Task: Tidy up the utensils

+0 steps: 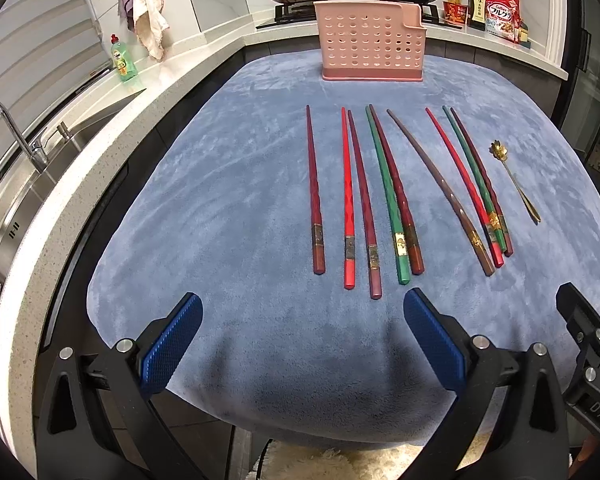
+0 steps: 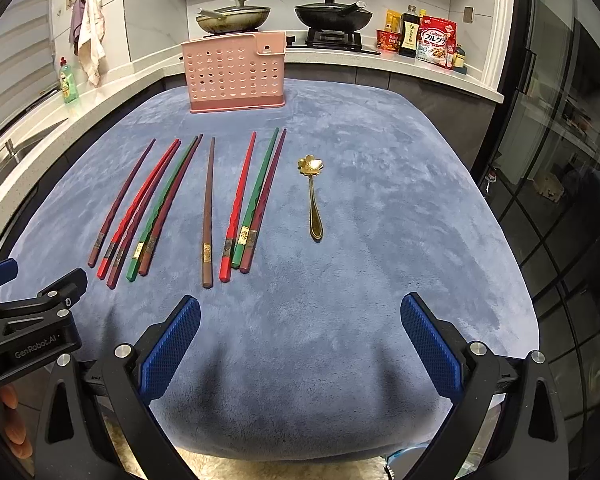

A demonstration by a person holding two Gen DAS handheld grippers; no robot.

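Several chopsticks (image 1: 396, 196) (image 2: 208, 212) in red, green, maroon and brown lie side by side on a blue cloth (image 1: 240, 208) (image 2: 380, 240), thick ends towards me. To their right rests a gold spoon (image 1: 514, 180) (image 2: 313, 196) with a flower-shaped bowl. Behind them a pink perforated utensil holder (image 1: 372, 44) (image 2: 236, 72) stands upright. My left gripper (image 1: 302, 316) hovers open near the cloth's front edge, short of the chopsticks' ends. My right gripper (image 2: 300, 316) is open too, in front of the spoon. Both hold nothing.
A white counter runs along the left with a steel sink and tap (image 1: 20, 140), a green soap bottle (image 1: 123, 60) (image 2: 69, 84) and hanging cloths (image 1: 148, 8). Two pans (image 2: 232, 16) sit on the stove behind; food packets (image 2: 436, 40) stand at back right.
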